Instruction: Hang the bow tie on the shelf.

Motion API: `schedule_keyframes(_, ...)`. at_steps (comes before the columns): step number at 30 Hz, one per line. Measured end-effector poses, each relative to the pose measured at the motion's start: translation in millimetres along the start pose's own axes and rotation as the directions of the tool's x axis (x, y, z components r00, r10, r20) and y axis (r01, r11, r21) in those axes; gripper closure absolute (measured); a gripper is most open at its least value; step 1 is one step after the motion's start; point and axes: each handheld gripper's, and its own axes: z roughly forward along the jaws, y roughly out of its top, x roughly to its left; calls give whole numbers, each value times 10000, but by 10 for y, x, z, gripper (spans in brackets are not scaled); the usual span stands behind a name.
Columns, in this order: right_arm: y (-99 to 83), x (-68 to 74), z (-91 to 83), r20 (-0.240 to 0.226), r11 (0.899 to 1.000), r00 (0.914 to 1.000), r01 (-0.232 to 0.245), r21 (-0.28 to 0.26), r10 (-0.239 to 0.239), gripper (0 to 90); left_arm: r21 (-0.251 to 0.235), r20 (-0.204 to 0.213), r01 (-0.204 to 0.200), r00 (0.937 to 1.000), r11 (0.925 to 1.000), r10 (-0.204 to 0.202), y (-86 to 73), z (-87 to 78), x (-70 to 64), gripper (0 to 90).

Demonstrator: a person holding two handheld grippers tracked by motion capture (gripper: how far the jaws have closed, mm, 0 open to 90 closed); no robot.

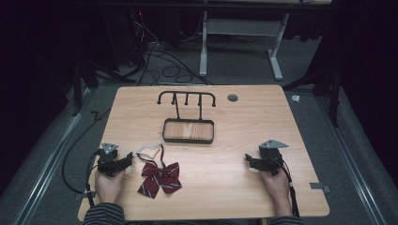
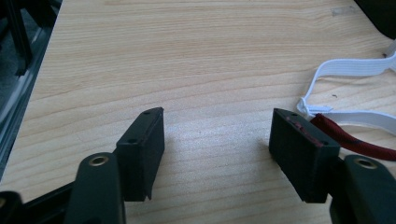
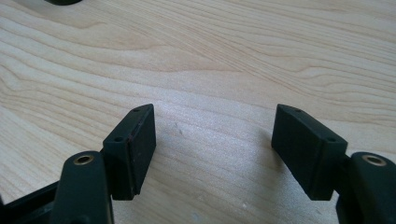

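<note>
A dark red bow tie with pale stripes lies flat on the wooden table, its white elastic strap looped behind it. My left gripper rests on the table just left of the bow tie, jaws wide apart with nothing between them. In the left gripper view the strap and a red cord run past the right jaw of that gripper. My right gripper sits at the table's right side, open over bare wood.
A black metal hook rack on a wooden tray base stands at the table's middle back. A round grommet is set in the top to the rack's right. Cables and a desk frame lie on the floor beyond.
</note>
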Motion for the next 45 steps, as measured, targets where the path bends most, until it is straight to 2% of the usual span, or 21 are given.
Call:
schedule_keyframes(5,0,1,-1,-1,10000,10000,-12,11,12,321,143,134,22,9999,9999,-24,2,-23,12,366)
schedule_keyframes(10,0,1,-1,-2,10000,10000,-15,11,15,321,-25,380,280,9989,9996,-278,-28,-62,30,379)
schedule_keyframes(20,0,1,-1,-2,10000,10000,-13,10,13,321,-376,773,334,9965,9987,-305,-33,-212,20,407)
schedule_keyframes(22,0,0,-1,-2,10000,10000,-14,12,14,321,-544,843,308,9961,9980,-262,-35,-245,-8,450)
schedule_keyframes(27,0,1,-1,-2,10000,10000,-14,11,14,321,-547,1044,82,9945,9985,-25,-22,-273,-77,457)
schedule_keyframes(31,0,1,0,0,10000,10000,-16,8,16,321,-734,1221,-34,9924,9973,124,19,-308,-126,459)
schedule_keyframes(37,0,1,-1,-2,10000,10000,-16,11,16,321,-992,1540,-433,9864,9941,583,155,-347,-226,473)
schedule_keyframes(45,-1,0,-2,0,10000,10000,-36,15,36,321,-874,1841,-741,9788,9934,893,257,-323,-323,483)
